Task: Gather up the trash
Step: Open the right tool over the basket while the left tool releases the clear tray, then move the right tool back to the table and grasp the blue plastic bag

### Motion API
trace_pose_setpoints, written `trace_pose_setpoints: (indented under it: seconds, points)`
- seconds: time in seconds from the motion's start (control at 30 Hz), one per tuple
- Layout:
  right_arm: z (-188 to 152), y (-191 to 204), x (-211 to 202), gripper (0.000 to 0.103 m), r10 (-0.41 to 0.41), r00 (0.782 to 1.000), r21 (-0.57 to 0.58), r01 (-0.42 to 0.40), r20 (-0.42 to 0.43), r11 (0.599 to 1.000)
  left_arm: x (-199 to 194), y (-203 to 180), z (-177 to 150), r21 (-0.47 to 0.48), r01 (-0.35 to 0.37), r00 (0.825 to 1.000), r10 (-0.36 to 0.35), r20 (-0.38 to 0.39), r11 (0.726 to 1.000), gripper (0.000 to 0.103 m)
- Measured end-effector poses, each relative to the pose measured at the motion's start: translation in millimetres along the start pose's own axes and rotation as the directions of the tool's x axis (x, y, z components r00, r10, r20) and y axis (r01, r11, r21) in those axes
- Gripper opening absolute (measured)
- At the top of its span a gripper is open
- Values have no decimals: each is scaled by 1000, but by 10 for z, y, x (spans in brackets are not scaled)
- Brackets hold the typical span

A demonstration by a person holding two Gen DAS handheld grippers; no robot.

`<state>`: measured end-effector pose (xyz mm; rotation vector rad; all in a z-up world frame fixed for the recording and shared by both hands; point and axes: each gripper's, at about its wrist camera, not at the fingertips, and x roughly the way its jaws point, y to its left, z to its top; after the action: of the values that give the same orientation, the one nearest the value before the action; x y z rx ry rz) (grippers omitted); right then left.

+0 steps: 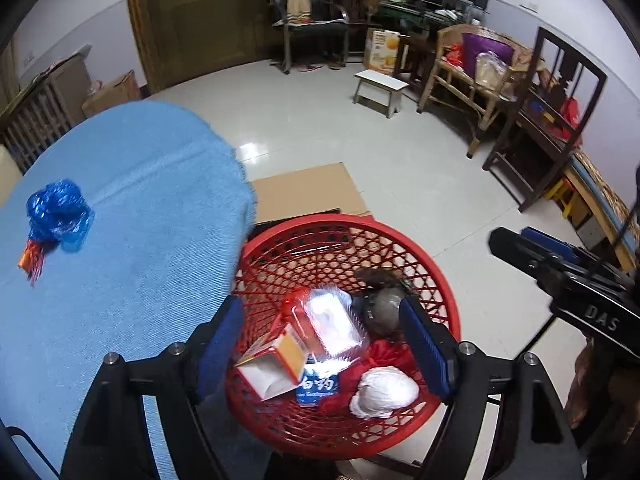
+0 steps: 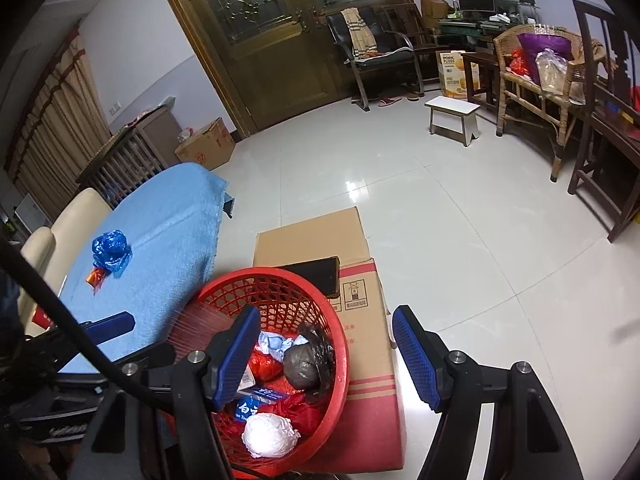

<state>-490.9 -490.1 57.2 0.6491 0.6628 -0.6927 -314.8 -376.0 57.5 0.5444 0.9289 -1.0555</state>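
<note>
A red mesh basket stands on a cardboard box beside the table. It holds an orange-and-white carton, a clear plastic pack, a white paper wad, a dark grey bag and red wrappers. A crumpled blue wrapper with an orange end lies on the blue tablecloth. My left gripper is open and empty above the basket. My right gripper is open and empty over the basket's right rim.
The flat cardboard box under the basket lies on the pale tiled floor, with a dark phone-like slab on it. A white stool, wicker chair, dark wooden chairs and wooden doors stand farther off.
</note>
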Motion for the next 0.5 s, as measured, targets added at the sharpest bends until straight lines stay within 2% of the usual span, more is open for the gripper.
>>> trace_pose_setpoints:
  seconds: [0.13, 0.3, 0.5]
  points:
    - [11, 97, 0, 72, 12, 1000, -14, -12, 0, 1000, -166, 217, -51, -56, 13, 1000, -12, 29, 998, 80]
    - [12, 329, 45, 72, 35, 999, -54, -36, -14, 998, -381, 617, -225, -148, -20, 998, 29, 61, 989, 80]
    - [-25, 778, 89, 72, 76, 996, -137, -80, -38, 987, -647, 1194, -604, -272, -93, 989, 120, 81, 958, 80]
